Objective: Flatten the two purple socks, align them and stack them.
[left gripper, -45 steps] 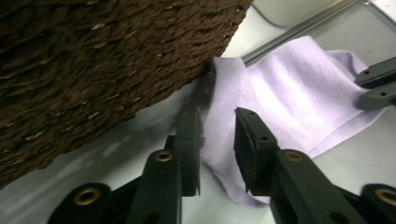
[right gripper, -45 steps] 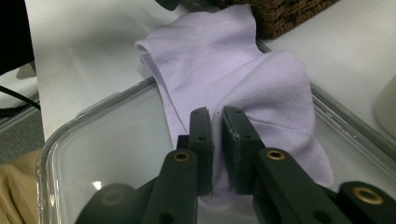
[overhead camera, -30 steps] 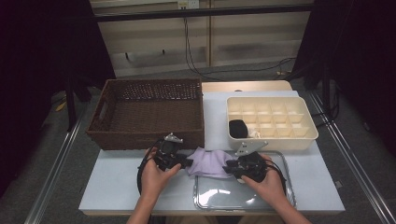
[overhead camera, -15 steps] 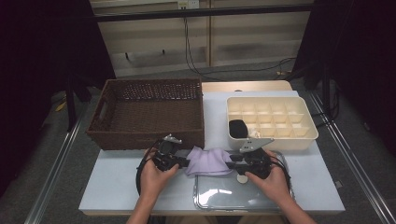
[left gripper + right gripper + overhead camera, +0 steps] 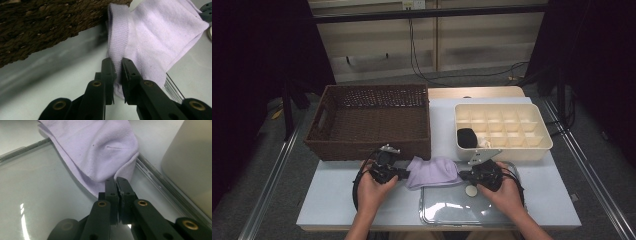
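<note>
A lilac sock [image 5: 432, 172] lies stretched between my two grippers, partly over the near tray's far edge. My left gripper [image 5: 404, 174] holds its ribbed cuff end. In the left gripper view the jaws [image 5: 117, 62] pinch a fold of the sock [image 5: 155, 37] and have just been closing on it. My right gripper [image 5: 463, 175] holds the other end. In the right gripper view its jaws [image 5: 115, 180] are pressed together on the edge of the sock [image 5: 100, 147], having just closed on it.
A brown wicker basket [image 5: 372, 120] stands close behind the left gripper. A cream divided box [image 5: 502, 145] with a black item [image 5: 467, 137] stands behind the right one. A clear tray [image 5: 462, 212] lies at the front edge with a small white disc [image 5: 470, 190] on it.
Both hands have stayed about where they were. The sock now lies a little flatter and more stretched between the two grippers.
</note>
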`<state>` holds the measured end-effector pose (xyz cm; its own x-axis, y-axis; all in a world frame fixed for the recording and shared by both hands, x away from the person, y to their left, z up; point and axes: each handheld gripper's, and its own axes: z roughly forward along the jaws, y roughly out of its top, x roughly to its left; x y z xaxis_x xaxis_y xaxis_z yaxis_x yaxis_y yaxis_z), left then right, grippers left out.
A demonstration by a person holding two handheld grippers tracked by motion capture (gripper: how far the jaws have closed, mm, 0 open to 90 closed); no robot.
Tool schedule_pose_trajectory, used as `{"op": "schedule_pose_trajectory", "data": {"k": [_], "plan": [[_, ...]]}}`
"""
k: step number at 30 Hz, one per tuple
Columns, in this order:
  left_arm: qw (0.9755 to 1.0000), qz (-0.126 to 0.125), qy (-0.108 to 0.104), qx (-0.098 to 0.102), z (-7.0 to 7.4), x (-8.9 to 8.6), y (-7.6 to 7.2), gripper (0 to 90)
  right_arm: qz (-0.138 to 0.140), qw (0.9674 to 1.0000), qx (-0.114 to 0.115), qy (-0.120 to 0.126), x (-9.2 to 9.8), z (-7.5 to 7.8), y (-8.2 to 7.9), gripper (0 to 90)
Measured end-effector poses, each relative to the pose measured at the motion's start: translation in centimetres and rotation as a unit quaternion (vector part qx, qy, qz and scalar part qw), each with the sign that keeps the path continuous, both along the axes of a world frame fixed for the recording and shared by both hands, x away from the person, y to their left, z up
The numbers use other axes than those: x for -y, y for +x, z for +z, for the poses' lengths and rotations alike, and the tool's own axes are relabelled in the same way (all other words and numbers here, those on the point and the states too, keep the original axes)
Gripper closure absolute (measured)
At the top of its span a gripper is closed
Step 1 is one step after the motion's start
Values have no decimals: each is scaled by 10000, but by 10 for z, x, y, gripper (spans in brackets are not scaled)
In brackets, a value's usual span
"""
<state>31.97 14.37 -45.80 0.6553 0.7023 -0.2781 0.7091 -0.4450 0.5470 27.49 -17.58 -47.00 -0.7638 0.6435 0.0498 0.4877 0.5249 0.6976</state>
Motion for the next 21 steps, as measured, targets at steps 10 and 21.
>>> {"op": "schedule_pose_trajectory", "data": {"k": [10,21], "plan": [[10000,-58,-40,31,1,-1,-4,808,-256,9987,283,326,-3,14,2,754],[10000,-36,-81,32,-1,-2,-7,805,-155,9996,-26,245,-21,-2,18,804]]}}
